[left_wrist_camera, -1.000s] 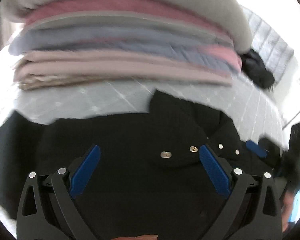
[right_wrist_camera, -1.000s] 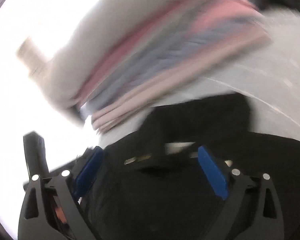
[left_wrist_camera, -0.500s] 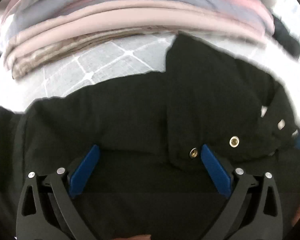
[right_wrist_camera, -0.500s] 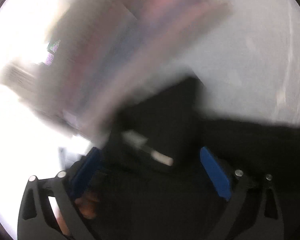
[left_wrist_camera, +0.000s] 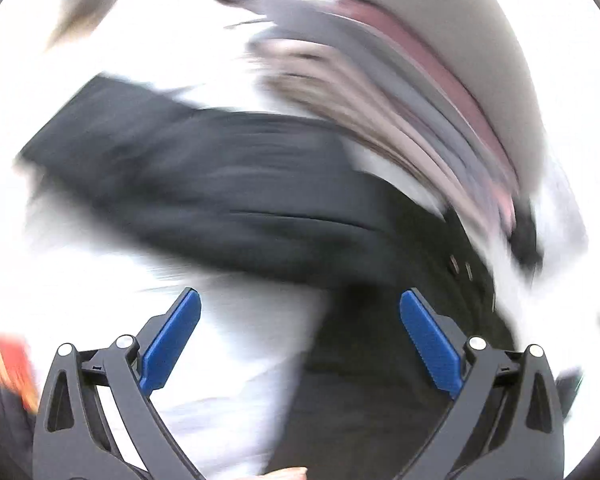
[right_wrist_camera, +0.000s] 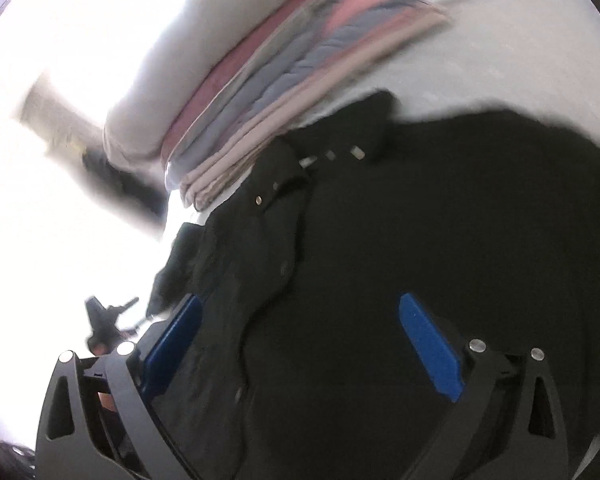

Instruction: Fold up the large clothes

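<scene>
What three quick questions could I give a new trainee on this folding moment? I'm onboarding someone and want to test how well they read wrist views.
1. True or false: the right gripper is shut on the black garment.
2. Multiple choice: beyond the black garment in the right wrist view lies A) a stack of folded clothes, B) a laundry basket, C) a row of shoes.
3. Fill in: the left gripper has its blue fingers spread ____.

Key: 1 false, its fingers stand wide apart over the cloth; 2 A; 3 open.
</scene>
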Action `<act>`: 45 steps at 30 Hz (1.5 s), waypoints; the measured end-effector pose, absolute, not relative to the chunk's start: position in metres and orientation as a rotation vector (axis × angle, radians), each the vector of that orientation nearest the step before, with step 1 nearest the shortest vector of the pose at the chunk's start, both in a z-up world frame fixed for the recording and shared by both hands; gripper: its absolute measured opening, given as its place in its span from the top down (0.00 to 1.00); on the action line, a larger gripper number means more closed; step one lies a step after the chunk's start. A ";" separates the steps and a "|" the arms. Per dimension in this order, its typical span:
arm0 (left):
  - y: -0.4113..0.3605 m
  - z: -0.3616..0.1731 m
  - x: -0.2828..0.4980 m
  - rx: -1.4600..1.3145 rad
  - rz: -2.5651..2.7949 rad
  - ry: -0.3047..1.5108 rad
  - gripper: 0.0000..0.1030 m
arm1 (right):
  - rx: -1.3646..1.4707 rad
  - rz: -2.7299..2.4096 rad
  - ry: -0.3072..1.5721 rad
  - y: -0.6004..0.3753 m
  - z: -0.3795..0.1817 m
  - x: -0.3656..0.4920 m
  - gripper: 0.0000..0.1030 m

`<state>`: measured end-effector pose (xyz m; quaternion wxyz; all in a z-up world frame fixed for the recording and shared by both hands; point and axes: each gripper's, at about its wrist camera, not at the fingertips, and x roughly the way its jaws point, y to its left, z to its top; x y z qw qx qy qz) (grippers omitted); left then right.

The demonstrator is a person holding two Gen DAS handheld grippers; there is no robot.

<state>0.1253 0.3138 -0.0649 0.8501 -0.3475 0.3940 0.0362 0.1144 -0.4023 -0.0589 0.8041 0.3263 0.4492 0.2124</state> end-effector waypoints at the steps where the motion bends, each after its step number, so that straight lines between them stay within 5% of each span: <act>1: 0.336 -0.075 0.108 -0.832 0.098 0.803 0.06 | 0.741 0.440 0.956 -0.408 -0.061 0.099 0.07; 10: 0.391 -0.095 0.098 -1.154 0.102 0.623 0.06 | 0.989 0.313 0.912 -0.434 -0.108 0.032 0.07; 18: 0.437 -0.107 0.139 -1.290 0.152 0.476 0.06 | 0.806 0.278 0.947 -0.402 -0.112 0.040 0.07; 20: 0.436 -0.104 0.146 -1.246 0.195 0.523 0.22 | 0.789 0.276 0.947 -0.399 -0.114 0.041 0.07; 22: 0.433 -0.102 0.152 -1.164 0.218 0.568 0.84 | 0.780 0.276 0.945 -0.397 -0.115 0.042 0.07; 23: 0.434 -0.103 0.149 -1.159 0.220 0.551 0.92 | 0.778 0.277 0.943 -0.396 -0.116 0.042 0.07; 29: 0.455 -0.062 0.131 -1.027 0.302 0.424 0.94 | 0.775 0.281 0.939 -0.404 -0.119 0.035 0.07; 35: 0.464 -0.061 0.146 -0.951 0.296 0.501 0.93 | 0.767 0.286 0.935 -0.407 -0.120 0.031 0.07; 36: 0.466 -0.070 0.149 -0.982 0.296 0.529 0.90 | 0.767 0.286 0.935 -0.407 -0.120 0.030 0.07; 38: 0.475 -0.100 0.142 -1.110 0.322 0.590 0.57 | 0.767 0.284 0.934 -0.406 -0.120 0.030 0.07; 39: 0.479 -0.111 0.138 -1.174 0.298 0.577 0.50 | 0.765 0.284 0.934 -0.406 -0.120 0.029 0.07; 45: 0.479 -0.112 0.127 -1.193 0.295 0.492 0.48 | 0.766 0.284 0.934 -0.406 -0.120 0.029 0.07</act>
